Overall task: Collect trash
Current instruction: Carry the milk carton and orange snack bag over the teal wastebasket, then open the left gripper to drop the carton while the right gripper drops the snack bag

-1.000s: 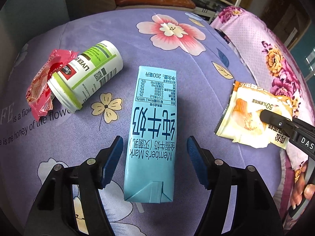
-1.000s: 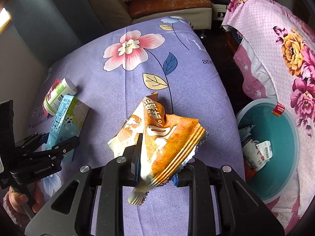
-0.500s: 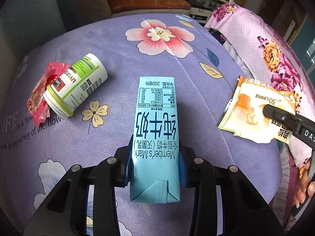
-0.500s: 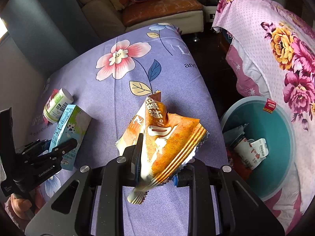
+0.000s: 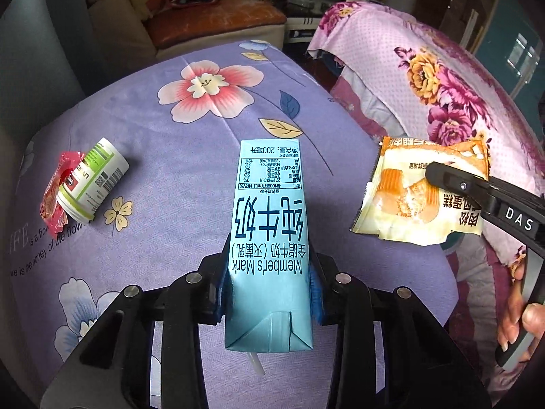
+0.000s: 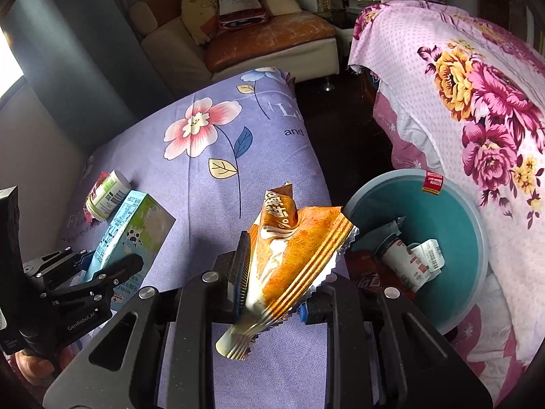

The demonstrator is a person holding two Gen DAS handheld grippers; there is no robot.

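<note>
My left gripper [image 5: 269, 283] has just clenched the pale-blue cardboard milk carton [image 5: 269, 238]; right gripper [image 6: 272, 286] grasps the orange foil wrapper [image 6: 293, 255], ready for the teal plastic bin [image 6: 470, 238].

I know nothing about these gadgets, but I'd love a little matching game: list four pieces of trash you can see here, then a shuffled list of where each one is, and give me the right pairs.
Things:
1. blue milk carton
2. orange snack wrapper
3. white supplement bottle
4. paper cup

Places:
A. lying on its side on the purple cloth, against a red wrapper
B. inside the teal bin
C. clamped in the left gripper
D. clamped in the right gripper

Pairs: 1-C, 2-D, 3-A, 4-B
</note>
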